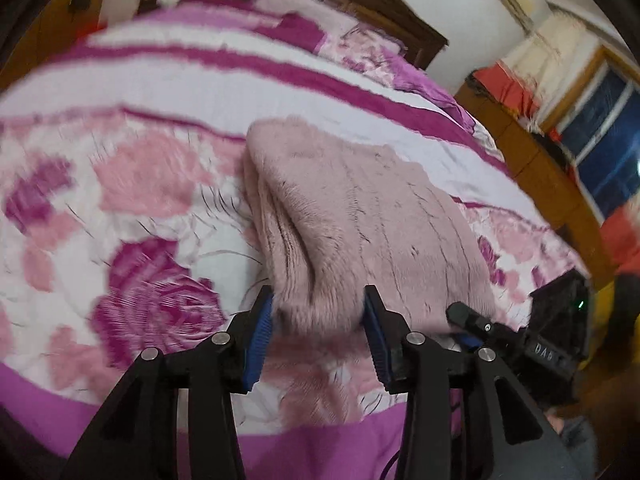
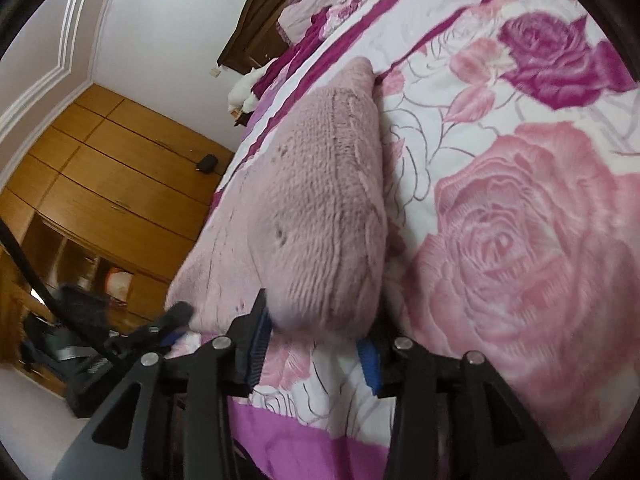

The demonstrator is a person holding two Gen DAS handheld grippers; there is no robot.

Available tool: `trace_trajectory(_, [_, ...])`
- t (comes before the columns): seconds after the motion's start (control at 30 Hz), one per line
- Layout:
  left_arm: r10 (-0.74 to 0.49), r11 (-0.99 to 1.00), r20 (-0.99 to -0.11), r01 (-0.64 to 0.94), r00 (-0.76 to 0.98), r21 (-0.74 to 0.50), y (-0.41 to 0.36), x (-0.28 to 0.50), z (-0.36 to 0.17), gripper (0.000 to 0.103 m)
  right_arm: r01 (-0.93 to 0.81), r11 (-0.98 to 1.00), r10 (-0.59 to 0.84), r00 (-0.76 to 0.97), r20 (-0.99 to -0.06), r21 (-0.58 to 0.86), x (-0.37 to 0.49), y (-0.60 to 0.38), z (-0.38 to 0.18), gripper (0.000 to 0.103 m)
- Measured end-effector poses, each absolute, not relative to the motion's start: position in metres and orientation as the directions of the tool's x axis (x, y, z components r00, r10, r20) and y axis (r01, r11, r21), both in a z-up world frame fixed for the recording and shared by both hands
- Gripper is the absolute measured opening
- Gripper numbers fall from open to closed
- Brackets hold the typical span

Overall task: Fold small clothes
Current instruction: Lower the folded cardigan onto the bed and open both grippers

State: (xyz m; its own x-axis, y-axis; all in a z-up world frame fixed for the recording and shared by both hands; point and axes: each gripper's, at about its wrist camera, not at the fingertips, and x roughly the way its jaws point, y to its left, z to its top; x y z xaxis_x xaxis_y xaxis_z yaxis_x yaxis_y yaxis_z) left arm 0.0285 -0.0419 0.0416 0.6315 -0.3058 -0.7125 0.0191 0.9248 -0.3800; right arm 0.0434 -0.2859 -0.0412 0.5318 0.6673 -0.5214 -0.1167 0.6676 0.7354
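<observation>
A fuzzy pale-pink knitted garment (image 1: pixel 360 208) lies folded on the floral bed cover (image 1: pixel 140 184), its near edge raised. My left gripper (image 1: pixel 318 300) is shut on the left corner of that near edge, the plush bunched between the blue pads. To its right, the other gripper's black fingers (image 1: pixel 468 316) reach in at the same edge. In the right wrist view the garment (image 2: pixel 320 200) stretches away over the cover (image 2: pixel 520 240). My right gripper (image 2: pixel 320 320) is shut on its rounded near end, which hides the right fingertip. The left gripper's finger (image 2: pixel 180 312) shows at the garment's left corner.
Pillows (image 1: pixel 312 4) and a dark wooden headboard (image 1: pixel 380 4) are at the far end of the bed. A wooden wardrobe (image 2: pixel 100 168) stands beside the bed, with clutter low on its shelves. A window (image 1: pixel 600 132) and a wooden ledge are on the other side.
</observation>
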Motion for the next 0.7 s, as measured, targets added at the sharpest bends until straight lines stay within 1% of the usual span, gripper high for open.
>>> trace_trajectory(0.07, [-0.284,0.939,-0.693,0.047,0.662,-0.339,-0.044,0.017,0.054,0.018,-0.133,0.698,0.644,0.548,-0.535,0.704,0.033,-0.283,-0.036,0.041])
trace_trajectory(0.1, [-0.284,0.94,-0.683,0.057,0.673,-0.335,-0.044,0.013,0.058,0.018,-0.141,0.714,0.63,0.558,-0.541,0.686,0.028,-0.282,-0.033,0.042])
trace_trajectory(0.2, [-0.305,0.937,-0.629,0.107,0.715,-0.332,-0.042,0.0,0.072,0.019,-0.173,0.758,0.591,0.59,-0.55,0.629,0.016,-0.279,-0.021,0.043])
trace_trajectory(0.27, [-0.311,0.943,-0.588,0.164,0.747,-0.291,-0.046,-0.005,0.082,0.025,-0.202,0.776,0.581,0.597,-0.553,0.597,0.011,-0.277,-0.013,0.043])
trace_trajectory(0.3, [-0.306,0.948,-0.576,0.182,0.758,-0.262,-0.048,-0.006,0.085,0.028,-0.213,0.769,0.592,0.59,-0.549,0.602,0.009,-0.278,-0.01,0.045])
trace_trajectory(0.43, [-0.303,0.953,-0.529,0.241,0.793,-0.185,-0.059,-0.004,0.096,0.03,-0.268,0.762,0.61,0.604,-0.513,0.59,0.007,-0.281,0.004,0.047])
trace_trajectory(0.5, [-0.293,0.956,-0.501,0.255,0.814,-0.146,-0.064,-0.006,0.1,0.03,-0.308,0.787,0.584,0.648,-0.488,0.534,0.004,-0.283,0.017,0.056])
trace_trajectory(0.53, [-0.29,0.957,-0.484,0.264,0.826,-0.124,-0.068,-0.003,0.102,0.033,-0.325,0.8,0.571,0.671,-0.474,0.504,0.003,-0.284,0.024,0.059])
trace_trajectory(0.57, [-0.292,0.956,-0.475,0.269,0.83,-0.118,-0.069,0.0,0.103,0.038,-0.338,0.825,0.541,0.707,-0.456,0.453,0.001,-0.284,0.032,0.067])
trace_trajectory(0.6, [-0.294,0.955,-0.47,0.27,0.832,-0.119,-0.071,0.002,0.104,0.053,-0.334,0.847,0.508,0.737,-0.446,0.413,0.001,-0.284,0.038,0.077])
trace_trajectory(0.63, [-0.3,0.954,-0.46,0.273,0.836,-0.124,-0.072,0.007,0.104,0.066,-0.331,0.87,0.474,0.768,-0.431,0.365,0.0,-0.285,0.043,0.081])
trace_trajectory(0.7, [-0.306,0.952,-0.423,0.277,0.853,-0.131,-0.071,0.015,0.102,0.072,-0.346,0.906,0.418,0.822,-0.386,0.244,-0.003,-0.285,0.051,0.091])
